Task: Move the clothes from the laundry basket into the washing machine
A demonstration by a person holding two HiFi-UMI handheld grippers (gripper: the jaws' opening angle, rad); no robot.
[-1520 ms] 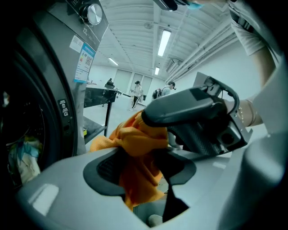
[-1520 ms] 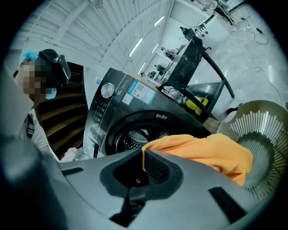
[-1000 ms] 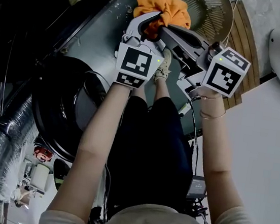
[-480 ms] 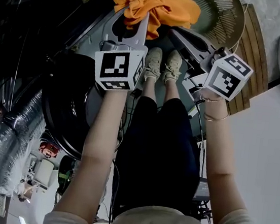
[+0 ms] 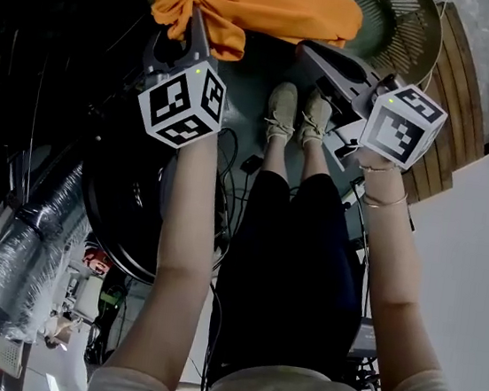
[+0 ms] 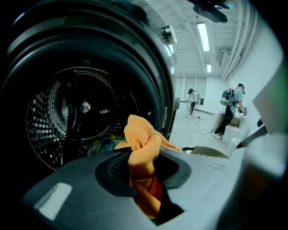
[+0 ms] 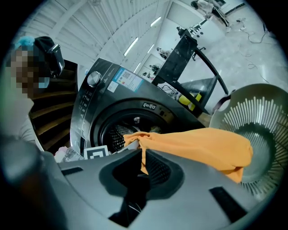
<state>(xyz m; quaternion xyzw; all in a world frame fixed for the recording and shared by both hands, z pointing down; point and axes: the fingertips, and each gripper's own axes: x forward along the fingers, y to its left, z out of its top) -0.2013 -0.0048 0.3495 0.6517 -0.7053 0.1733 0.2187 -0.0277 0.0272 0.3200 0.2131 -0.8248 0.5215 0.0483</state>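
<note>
1. Left gripper has swung off to the left, away from the laundry basket and toward the washing machine, taking the bunched end of the orange cloth with it. The right gripper has barely shifted, so the cloth is now drawn out long between the two.
2. Left jaws: narrow, and they have just closed in a little. A thick wad of the cloth is clamped between the pads.
3. Right jaws: closed to a slit. A thin edge of the same cloth hangs down into the slit and looks pinched there.
4. Cloth position: in the air, not yet in the machine. Its wadded end sits just before the open drum, and its far end hangs over the basket. Something coloured already lies low in the drum, too dim to name.
5. Step in hand, as I judge it: the carry-over from basket to machine, well along but short of the drop. The basket's visible part looks bare.
6. Next move probably calls for the right gripper to release its edge or follow across. The left gripper then pushes the wad past the door ring and opens only once the cloth is inside. Watch the trailing end: it could drape over the door rim.
</note>
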